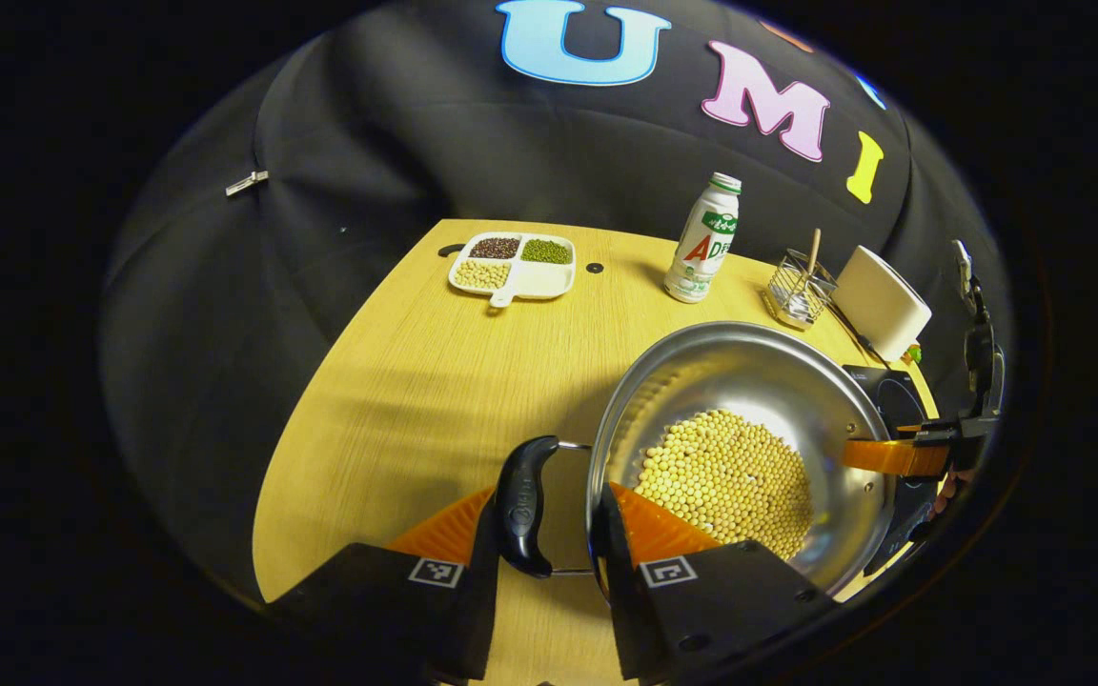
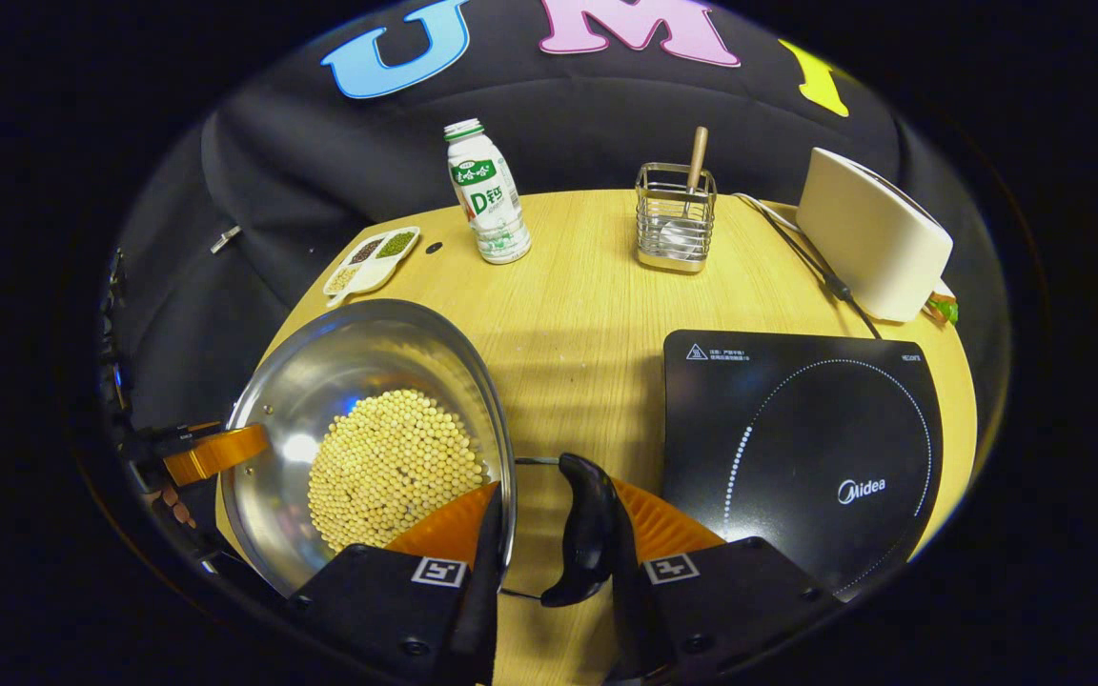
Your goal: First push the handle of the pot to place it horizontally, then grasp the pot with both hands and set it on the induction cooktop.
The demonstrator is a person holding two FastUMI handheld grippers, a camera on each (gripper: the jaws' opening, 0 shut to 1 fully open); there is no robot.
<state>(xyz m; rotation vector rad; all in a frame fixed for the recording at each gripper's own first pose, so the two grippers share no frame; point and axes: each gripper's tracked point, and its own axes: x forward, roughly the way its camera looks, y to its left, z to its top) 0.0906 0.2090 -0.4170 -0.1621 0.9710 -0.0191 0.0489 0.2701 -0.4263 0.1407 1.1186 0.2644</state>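
Note:
A steel pot (image 1: 730, 372) holding soybeans (image 1: 725, 476) sits between my two grippers. My left gripper (image 1: 549, 505) is shut across the pot's black side handle (image 1: 522, 505) and rim, with one finger outside the handle and the other inside the wall. My right gripper (image 2: 554, 495) clamps the opposite black handle (image 2: 587, 534) and rim of the pot (image 2: 339, 362) the same way. Each gripper also shows from across the pot: the right gripper (image 1: 902, 457) and the left gripper (image 2: 211, 455). The black induction cooktop (image 2: 797, 457) lies just right of the pot, and its corner (image 1: 892, 391) peeks out behind the pot.
On the wooden table (image 2: 587, 314) stand a drink bottle (image 2: 487, 195), a wire utensil holder (image 2: 673, 224) with a wooden-handled tool, a white appliance (image 2: 868, 238) with its cord, and a divided dish of beans (image 1: 514, 264) at the far left.

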